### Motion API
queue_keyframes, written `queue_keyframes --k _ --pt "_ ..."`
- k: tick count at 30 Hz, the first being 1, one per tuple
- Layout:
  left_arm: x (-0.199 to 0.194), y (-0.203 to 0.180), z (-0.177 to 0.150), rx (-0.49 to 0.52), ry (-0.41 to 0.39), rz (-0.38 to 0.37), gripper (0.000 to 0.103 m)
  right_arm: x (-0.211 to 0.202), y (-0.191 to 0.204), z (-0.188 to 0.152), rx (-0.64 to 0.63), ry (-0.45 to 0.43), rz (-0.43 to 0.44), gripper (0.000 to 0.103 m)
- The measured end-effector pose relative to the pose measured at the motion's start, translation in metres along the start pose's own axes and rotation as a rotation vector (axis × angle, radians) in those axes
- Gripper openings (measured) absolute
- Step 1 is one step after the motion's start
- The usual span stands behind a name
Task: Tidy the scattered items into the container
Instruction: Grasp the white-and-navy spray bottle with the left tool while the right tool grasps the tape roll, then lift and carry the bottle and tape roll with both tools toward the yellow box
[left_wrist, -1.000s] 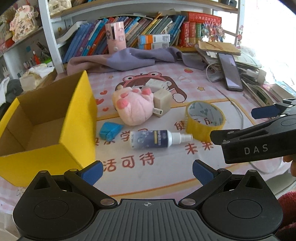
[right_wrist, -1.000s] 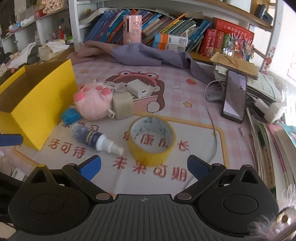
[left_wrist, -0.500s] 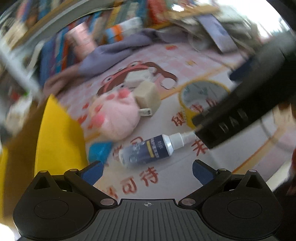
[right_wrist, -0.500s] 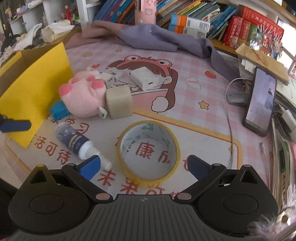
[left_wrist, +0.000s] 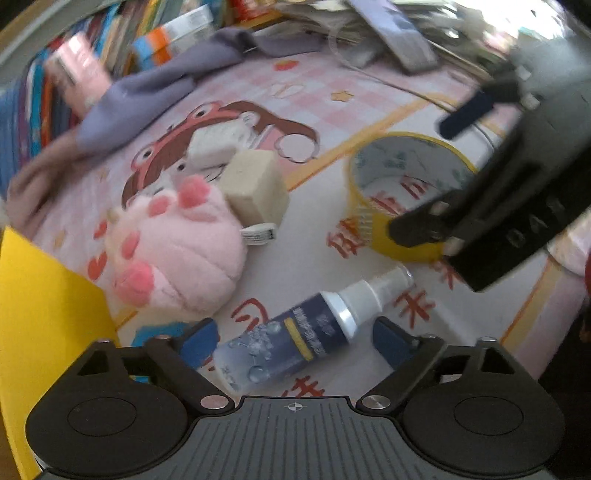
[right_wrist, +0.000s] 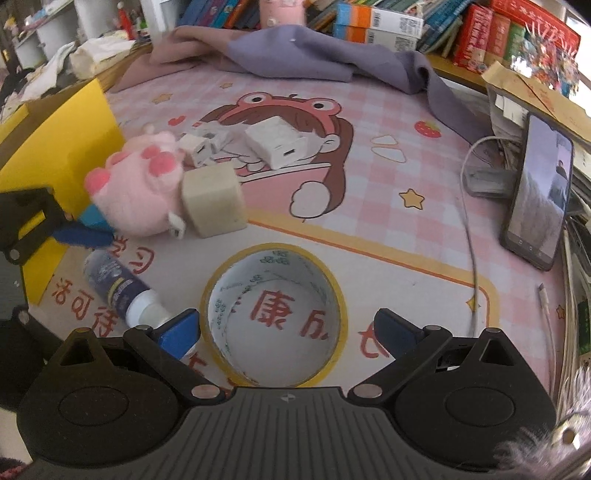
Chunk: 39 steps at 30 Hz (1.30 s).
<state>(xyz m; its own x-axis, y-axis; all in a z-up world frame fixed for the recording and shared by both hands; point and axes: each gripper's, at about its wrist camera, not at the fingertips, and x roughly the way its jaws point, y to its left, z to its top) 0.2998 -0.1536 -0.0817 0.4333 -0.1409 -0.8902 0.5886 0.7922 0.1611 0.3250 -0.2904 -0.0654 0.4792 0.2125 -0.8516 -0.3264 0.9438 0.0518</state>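
Two spread hand-held grippers, left (left_wrist: 295, 338) straddling spray bottle (left_wrist: 295, 332) lying nozzle upper-right, right (right_wrist: 288, 328) flanking upright tape roll (right_wrist: 274, 317)

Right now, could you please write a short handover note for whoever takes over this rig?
Left claw: open, empty, straddling the spray bottle.
Right claw: open, empty, straddling the yellow tape roll.
Still on the mat: pink plush, beige cube, white charger, a small blue item beside the plush.
Yellow box: at the left; its inside is out of view.
Done: nothing gripped yet.
Left: all items listed.
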Motion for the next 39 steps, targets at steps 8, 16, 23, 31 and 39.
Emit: queue_keyframes --k 8,16,23,31,39 --pt "-0.013 0.002 0.001 -0.109 0.035 -0.147 0.04 0.004 -0.01 0.005 0.005 -0.005 -0.004 0.101" --pt "-0.005 -0.006 -0.002 -0.126 0.046 -0.128 0.035 0.013 -0.012 0.007 0.001 0.03 0.008 0.101" --pt "-0.003 0.0 -0.004 -0.263 0.033 -0.104 0.031 0.016 -0.01 0.005 -0.022 0.04 0.04 0.082" --pt "-0.041 -0.001 -0.009 -0.398 -0.044 -0.115 0.031 -0.004 -0.01 0.007 -0.052 -0.03 0.069 0.081" --pt "-0.058 0.002 -0.014 -0.441 -0.098 -0.136 0.031 -0.027 -0.01 0.001 -0.051 -0.075 0.097 0.081"
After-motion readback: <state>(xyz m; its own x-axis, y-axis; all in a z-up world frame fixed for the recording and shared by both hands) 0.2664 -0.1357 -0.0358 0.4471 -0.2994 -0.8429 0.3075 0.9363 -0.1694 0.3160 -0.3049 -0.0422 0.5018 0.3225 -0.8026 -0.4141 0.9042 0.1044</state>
